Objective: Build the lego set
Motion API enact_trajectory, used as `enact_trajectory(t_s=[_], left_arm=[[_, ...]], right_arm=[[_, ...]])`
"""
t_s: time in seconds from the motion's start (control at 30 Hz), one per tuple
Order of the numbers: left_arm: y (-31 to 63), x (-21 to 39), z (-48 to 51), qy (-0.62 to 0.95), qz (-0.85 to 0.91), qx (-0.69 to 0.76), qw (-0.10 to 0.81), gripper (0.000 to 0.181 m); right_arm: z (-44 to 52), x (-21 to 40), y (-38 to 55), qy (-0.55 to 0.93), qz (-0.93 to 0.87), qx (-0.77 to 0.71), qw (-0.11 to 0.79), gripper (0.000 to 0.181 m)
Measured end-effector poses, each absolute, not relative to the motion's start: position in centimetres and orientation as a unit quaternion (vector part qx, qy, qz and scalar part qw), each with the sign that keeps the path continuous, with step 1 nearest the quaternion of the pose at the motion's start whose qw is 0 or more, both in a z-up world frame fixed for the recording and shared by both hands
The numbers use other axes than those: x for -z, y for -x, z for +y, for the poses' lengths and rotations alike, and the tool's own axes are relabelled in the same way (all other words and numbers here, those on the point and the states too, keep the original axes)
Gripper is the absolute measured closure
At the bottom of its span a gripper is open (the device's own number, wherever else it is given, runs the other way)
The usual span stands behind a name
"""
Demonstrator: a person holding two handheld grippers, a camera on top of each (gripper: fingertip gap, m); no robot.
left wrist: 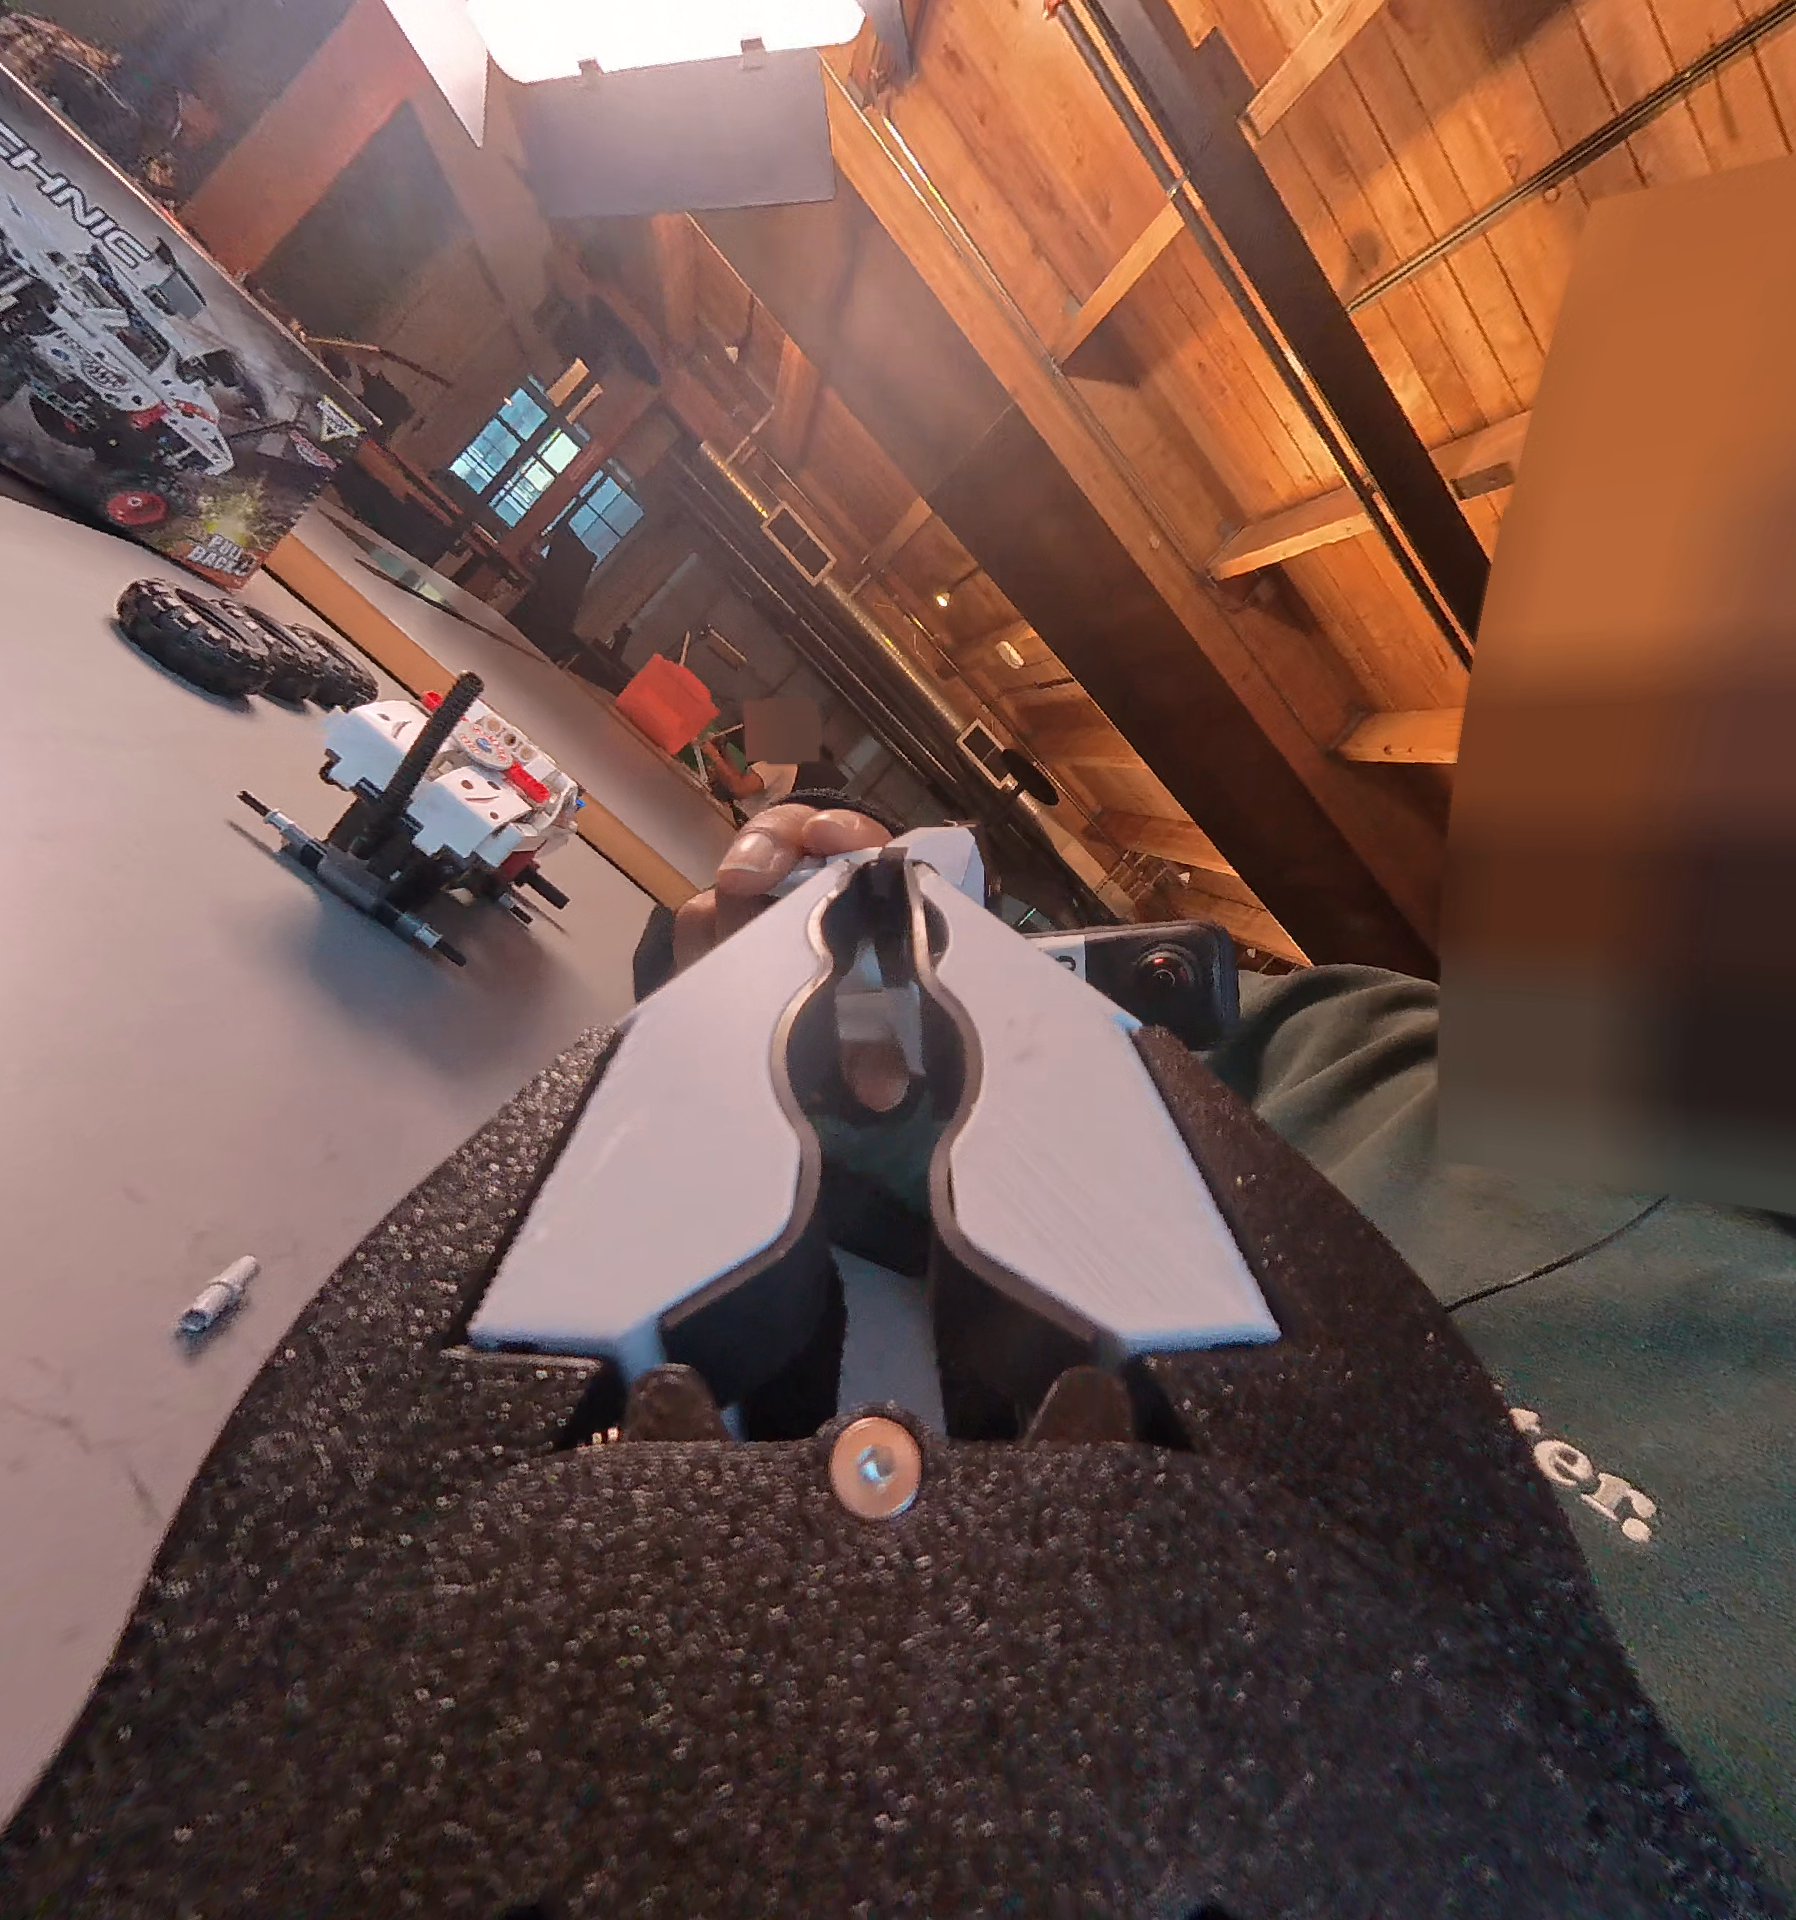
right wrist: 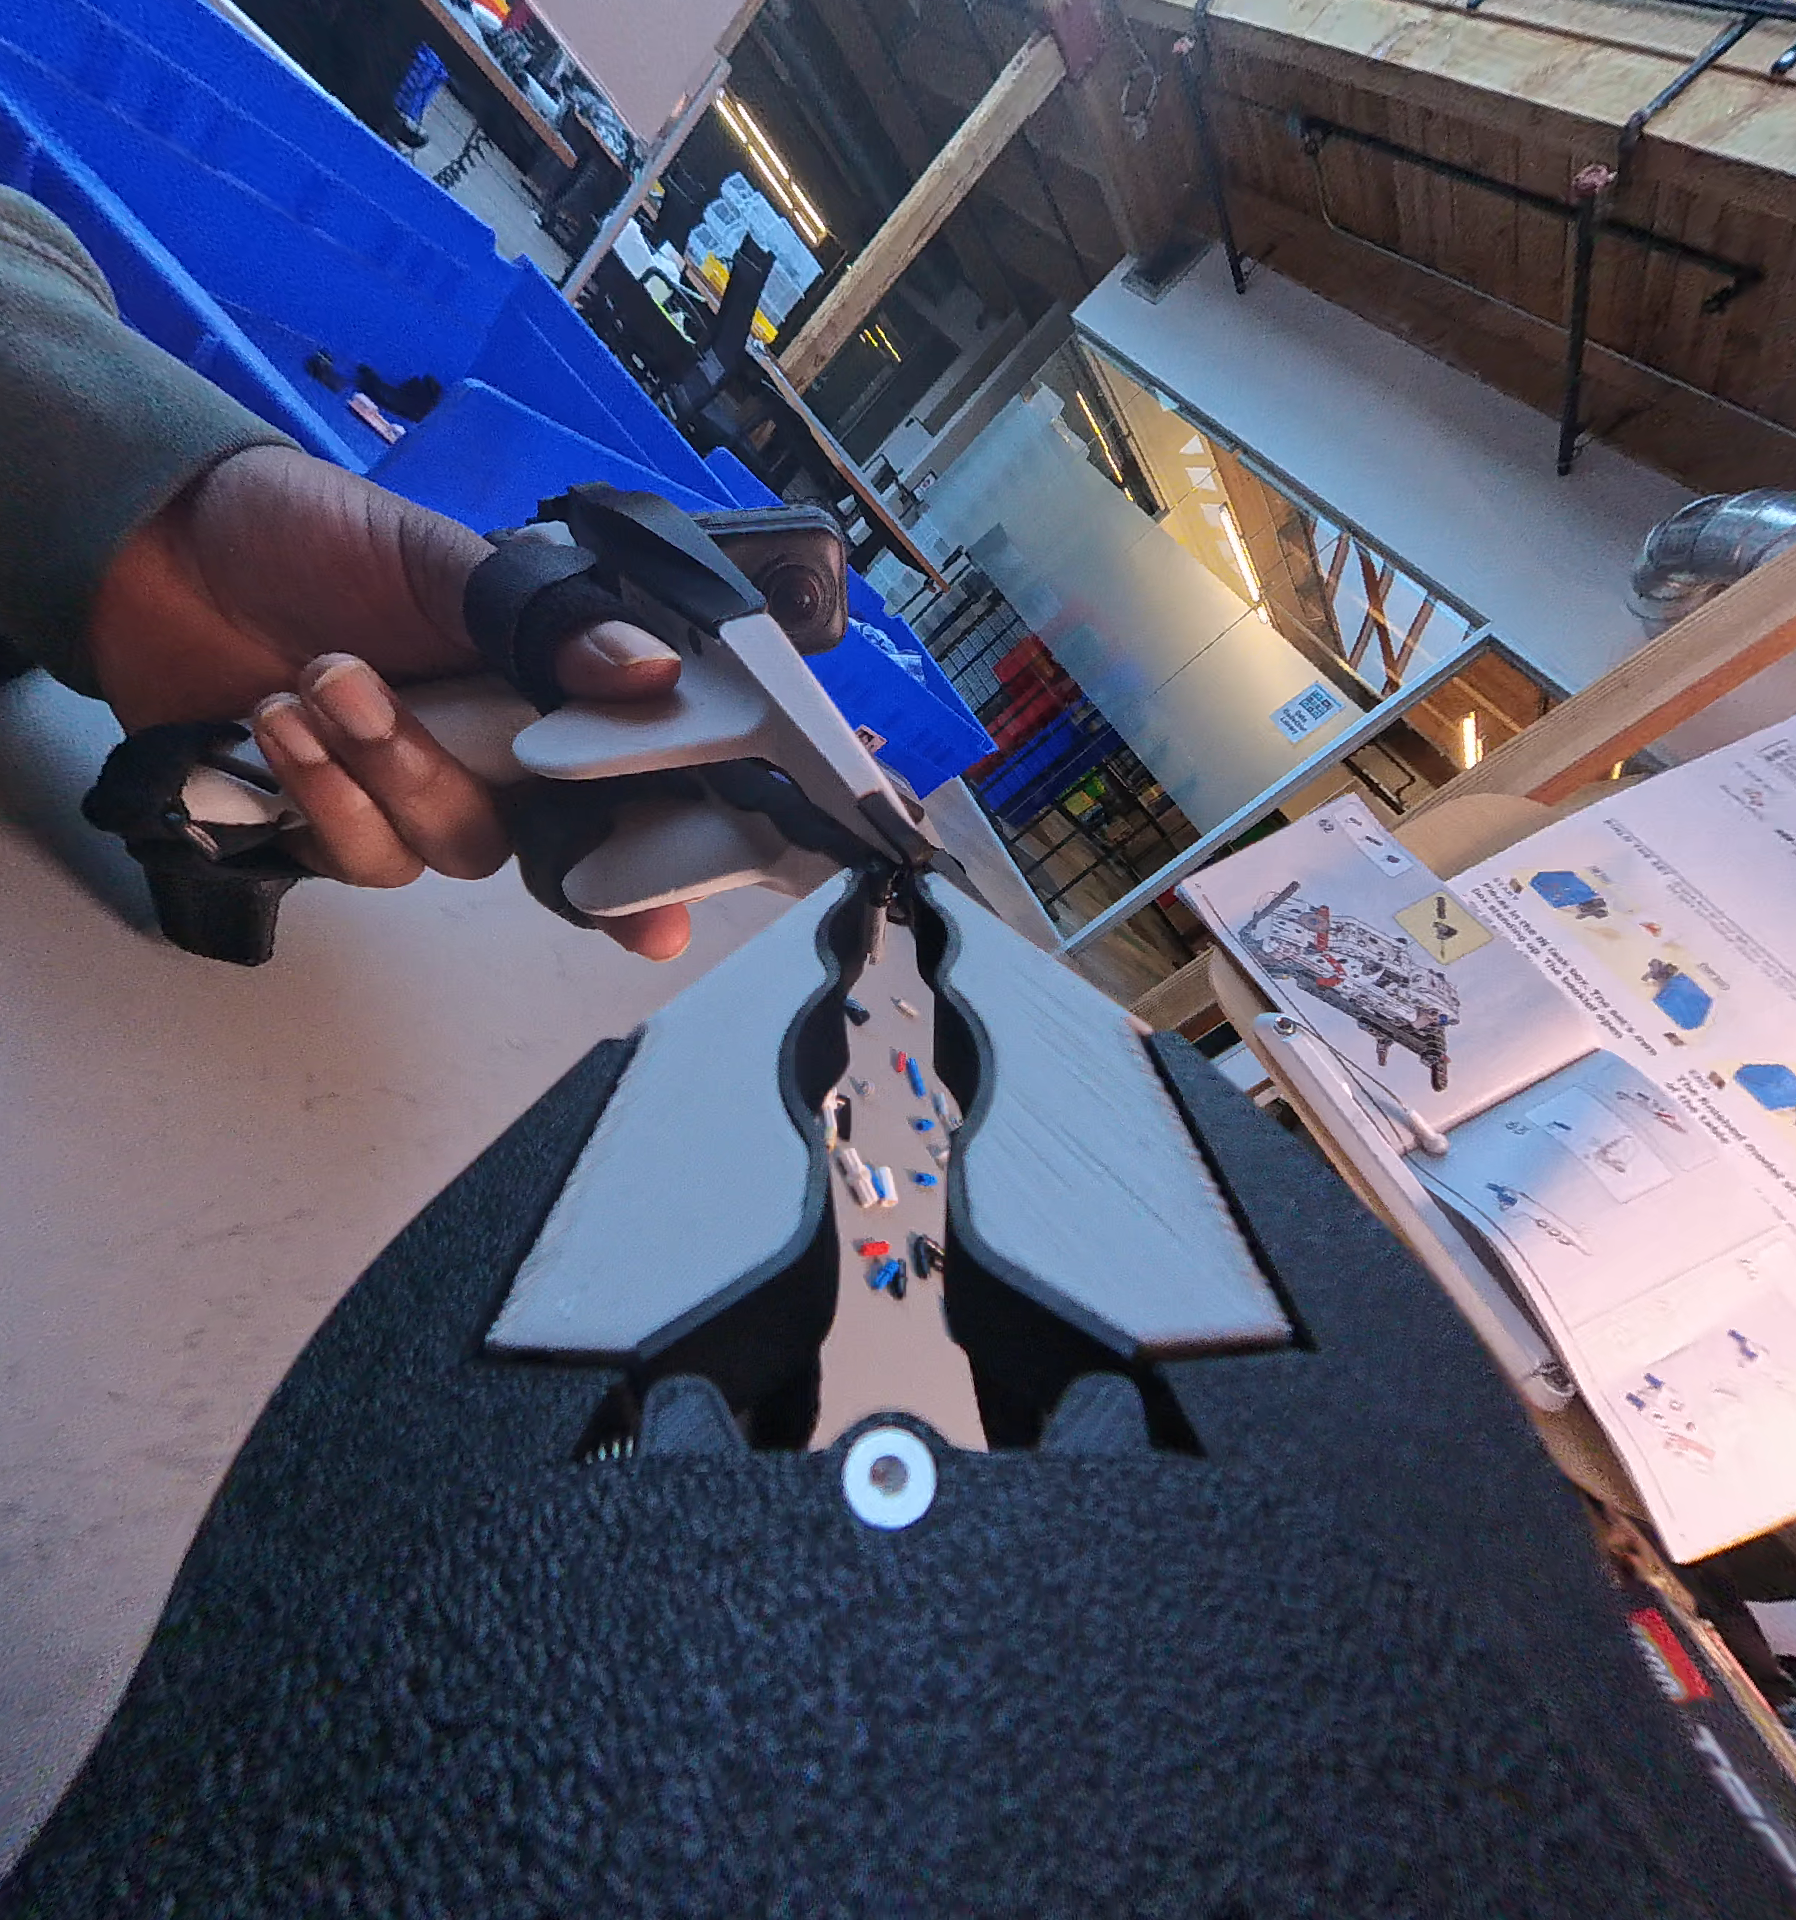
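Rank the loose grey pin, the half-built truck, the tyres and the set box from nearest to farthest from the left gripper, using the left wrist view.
1. Loose grey pin: on the table, left of the left gripper.
2. Half-built truck: farther up the table, left.
3. Tyres: lying behind the truck.
4. Set box: standing at the far left edge.

Your left gripper (left wrist: 881, 878) and right gripper (right wrist: 889, 883) meet tip to tip, raised, jaws pinched nearly closed. Left hand (right wrist: 354, 665) at 10 o'clock, fingers wrapped around the handle.
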State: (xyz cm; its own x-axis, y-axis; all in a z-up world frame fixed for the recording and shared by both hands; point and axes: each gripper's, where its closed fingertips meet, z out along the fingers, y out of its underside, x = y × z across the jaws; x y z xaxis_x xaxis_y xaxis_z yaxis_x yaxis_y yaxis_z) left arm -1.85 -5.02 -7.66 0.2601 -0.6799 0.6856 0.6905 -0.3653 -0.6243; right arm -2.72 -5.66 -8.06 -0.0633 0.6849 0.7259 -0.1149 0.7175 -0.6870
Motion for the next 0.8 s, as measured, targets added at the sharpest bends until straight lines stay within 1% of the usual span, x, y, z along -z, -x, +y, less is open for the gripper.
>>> enact_trajectory(t_s=[0.1,0.17,0.3,0.53,0.6,0.67,0.8], left_arm=[[1.9,7.9,-4.9,0.561,-0.010,0.610,0.559,0.174],[1.7,8.3,-4.9,0.574,-0.007,0.605,0.552,0.174],[1.1,8.4,-5.2,0.588,0.013,0.599,0.543,0.174],[1.1,8.6,-5.0,0.584,0.004,0.610,0.536,0.175],[0.7,8.6,-5.1,0.590,0.013,0.606,0.533,0.174],[0.5,8.7,-5.3,0.596,0.020,0.602,0.531,0.174],[0.8,9.1,-5.0,0.623,0.027,0.566,0.539,0.174]], right_arm=[[-5.7,8.4,2.7,0.213,-0.671,-0.311,0.639,0.180],[-5.3,8.1,2.4,0.221,-0.671,-0.333,0.625,0.181],[-5.4,8.3,1.4,0.222,-0.704,-0.382,0.556,0.181],[-6.0,9.5,1.6,0.211,-0.722,-0.356,0.554,0.158],[-6.3,9.7,1.8,0.204,-0.718,-0.347,0.567,0.161],[-6.0,9.3,1.7,0.201,-0.712,-0.339,0.581,0.175],[-5.7,9.7,1.9,0.205,-0.713,-0.328,0.585,0.176]])
